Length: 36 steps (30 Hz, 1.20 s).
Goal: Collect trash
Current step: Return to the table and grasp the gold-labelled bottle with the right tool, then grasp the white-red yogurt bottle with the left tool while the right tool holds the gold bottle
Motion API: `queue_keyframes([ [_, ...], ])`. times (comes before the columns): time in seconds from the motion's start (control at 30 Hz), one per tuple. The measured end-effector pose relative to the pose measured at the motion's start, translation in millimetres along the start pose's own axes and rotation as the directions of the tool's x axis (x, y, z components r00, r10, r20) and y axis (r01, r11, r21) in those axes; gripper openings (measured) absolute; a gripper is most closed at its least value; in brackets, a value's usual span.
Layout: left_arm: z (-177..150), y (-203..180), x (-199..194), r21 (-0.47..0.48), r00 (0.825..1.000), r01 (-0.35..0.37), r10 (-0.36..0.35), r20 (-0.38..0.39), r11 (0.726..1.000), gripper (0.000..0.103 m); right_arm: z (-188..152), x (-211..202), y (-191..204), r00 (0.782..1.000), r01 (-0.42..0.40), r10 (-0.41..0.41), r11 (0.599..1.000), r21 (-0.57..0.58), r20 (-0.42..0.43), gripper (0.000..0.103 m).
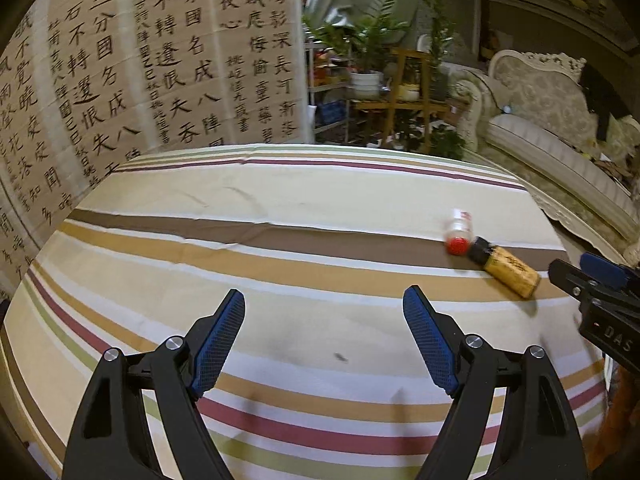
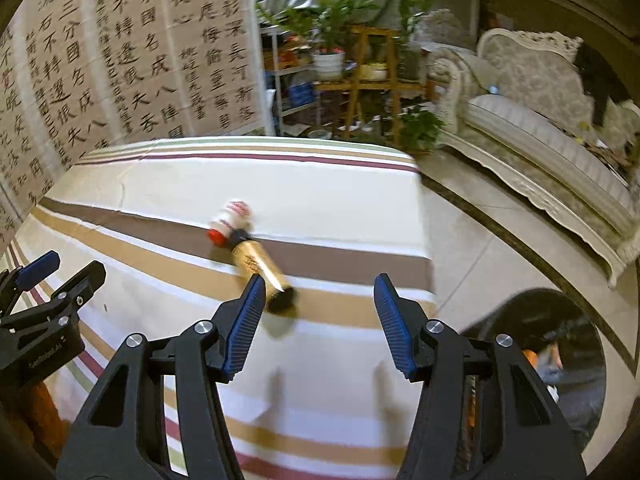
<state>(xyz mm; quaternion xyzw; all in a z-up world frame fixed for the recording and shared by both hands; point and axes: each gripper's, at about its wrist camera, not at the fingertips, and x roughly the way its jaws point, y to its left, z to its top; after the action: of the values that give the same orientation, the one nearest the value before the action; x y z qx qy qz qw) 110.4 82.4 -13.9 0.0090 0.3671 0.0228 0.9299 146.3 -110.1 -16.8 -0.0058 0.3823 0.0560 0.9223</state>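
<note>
Two small bottles lie touching on the striped tablecloth (image 1: 280, 280). One is white with a red cap (image 1: 459, 233); it also shows in the right wrist view (image 2: 232, 220). The other is amber with a black cap (image 1: 506, 266), seen in the right wrist view too (image 2: 260, 270). My left gripper (image 1: 324, 308) is open and empty over the cloth, well left of the bottles. My right gripper (image 2: 320, 296) is open and empty, just short of the amber bottle's base, which sits beside its left finger.
A dark round bin (image 2: 552, 356) with trash inside stands on the floor right of the table. The table's right edge (image 2: 424, 240) drops to tiled floor. Calligraphy sheets (image 1: 140, 60) hang behind, with plant stands (image 1: 396, 92) and a sofa (image 1: 552, 128) beyond.
</note>
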Motion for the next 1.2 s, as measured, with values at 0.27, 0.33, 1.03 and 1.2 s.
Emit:
queue_keyframes([
  [0.27, 0.1, 14.5, 9.3, -0.027, 1.0, -0.012, 0.011, -0.023, 1.0, 0.079, 12.1, 34.8, 25.0, 0.998, -0.028, 0.024, 0.998, -0.053, -0.061, 0.047],
  [0.33, 0.2, 14.1, 11.2, -0.028, 1.0, -0.006, 0.005, -0.028, 1.0, 0.079, 11.6, 41.0, 27.1, 0.997, -0.028, 0.023, 0.998, -0.062, -0.077, 0.04],
  [1.03, 26.5, -37.3, 34.3, 0.043, 0.994, 0.1, -0.098, -0.049, 0.994, 0.079, 18.6, 55.8, -10.6, 0.996, -0.003, 0.005, 1.0, 0.022, -0.085, 0.023],
  [1.2, 38.2, -59.2, 48.4, 0.078, 0.99, 0.13, -0.125, -0.064, 0.988, 0.079, 22.5, 59.2, -22.8, 0.997, -0.007, 0.01, 0.999, 0.039, -0.082, 0.023],
])
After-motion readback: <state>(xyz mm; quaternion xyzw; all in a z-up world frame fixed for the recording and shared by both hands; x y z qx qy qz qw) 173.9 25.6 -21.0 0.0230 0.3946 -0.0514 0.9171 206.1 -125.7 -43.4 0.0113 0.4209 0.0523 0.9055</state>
